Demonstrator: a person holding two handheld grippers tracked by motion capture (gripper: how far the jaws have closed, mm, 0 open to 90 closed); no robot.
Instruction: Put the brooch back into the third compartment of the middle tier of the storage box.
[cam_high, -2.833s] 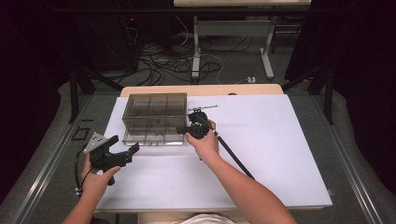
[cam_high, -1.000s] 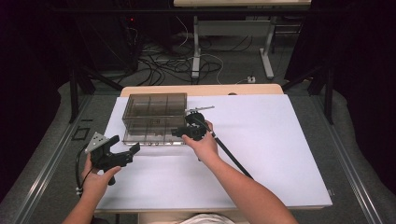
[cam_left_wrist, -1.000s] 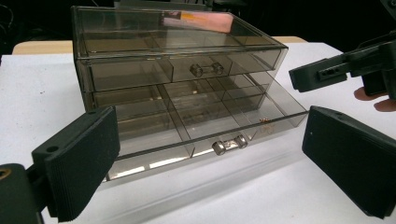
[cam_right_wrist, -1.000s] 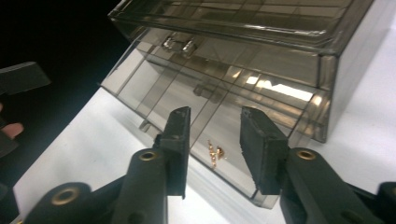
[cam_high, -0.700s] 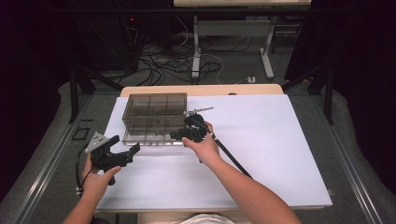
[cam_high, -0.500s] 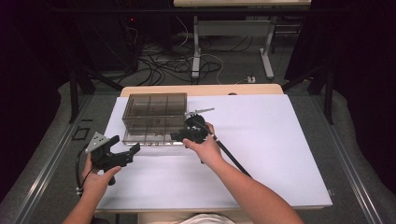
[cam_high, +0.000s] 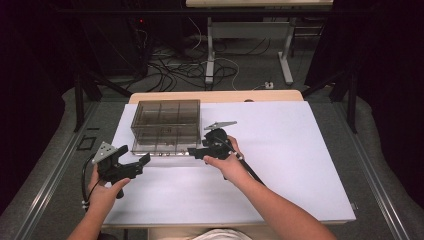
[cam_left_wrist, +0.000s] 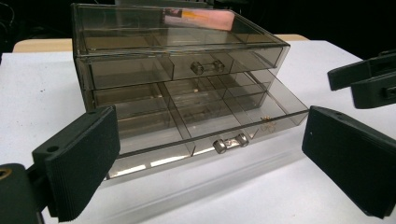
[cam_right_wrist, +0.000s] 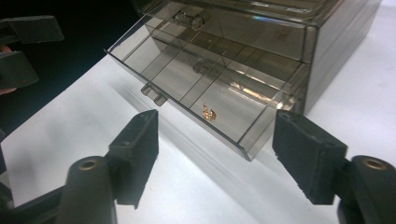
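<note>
Right hand-held gripper (cam_high: 194, 154) sits w/ jaws spread wide, holding nothing, right at the front right corner of the pulled-out bottom drawer (cam_left_wrist: 196, 123) of the smoky clear organizer box (cam_high: 165, 124). In the right gripper view the drawer's corner lies dead ahead at 12 o'clock, between the two pads, not touching either. Small gold item (cam_right_wrist: 208, 112), prob. earrings, rests in the drawer's right-end compartment, just behind the front wall. Drawer's long axis runs 9-to-3 across the bench (cam_high: 280, 165) in the high view; it slides along 12-to-6. Drawer knob (cam_right_wrist: 153, 94) sits approx. 10 o'clock from the right gripper's jaws. Left hand-held gripper (cam_high: 146, 159) also gapes, empty, off the drawer's left front corner, farther back. Right is nearer the gold item, so I judge any reach-in or push-shut falls to it.
</note>
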